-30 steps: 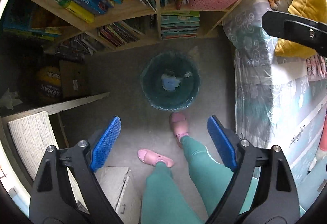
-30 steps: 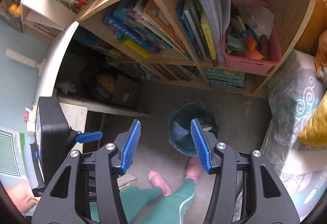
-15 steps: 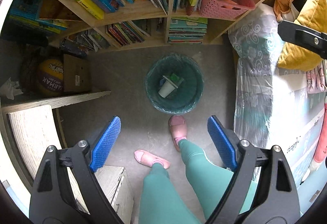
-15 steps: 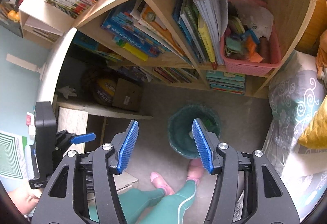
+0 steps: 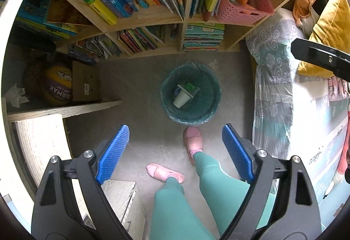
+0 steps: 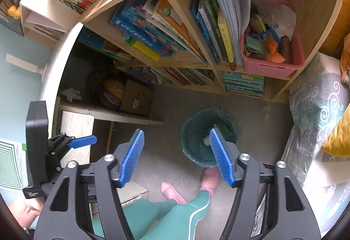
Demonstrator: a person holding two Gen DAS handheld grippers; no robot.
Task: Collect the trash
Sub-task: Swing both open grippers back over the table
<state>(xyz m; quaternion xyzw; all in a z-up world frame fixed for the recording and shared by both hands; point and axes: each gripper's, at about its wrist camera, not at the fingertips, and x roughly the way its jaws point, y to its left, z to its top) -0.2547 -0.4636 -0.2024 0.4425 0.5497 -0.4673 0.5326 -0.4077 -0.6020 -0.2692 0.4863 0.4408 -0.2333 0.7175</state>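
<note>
A round bin with a green liner point(image 5: 210, 95) stands on the grey floor before the bookshelf. Inside lie a white paper cup point(image 5: 181, 98) and a green-and-white carton point(image 5: 189, 88). My left gripper point(image 5: 175, 152) is open and empty, high above the floor, short of the bin. My right gripper point(image 6: 177, 156) is open and empty too, also high up; its right finger point(image 6: 221, 156) covers part of the bin point(image 6: 194, 141). The left gripper also shows in the right wrist view point(image 6: 65, 143).
A wooden bookshelf point(image 5: 153, 19) full of books and a pink basket point(image 5: 245, 8) stand behind the bin. A bed point(image 5: 284, 91) is at the right. A ball point(image 5: 58, 84) and cardboard box point(image 5: 86, 82) sit under a desk point(image 5: 39, 143) at left. The person's legs and pink slippers point(image 5: 192, 137) stand by the bin.
Both grippers rose slightly and stayed open. Trash that was blurred in the bin a second ago now lies still: a cup and a carton.
</note>
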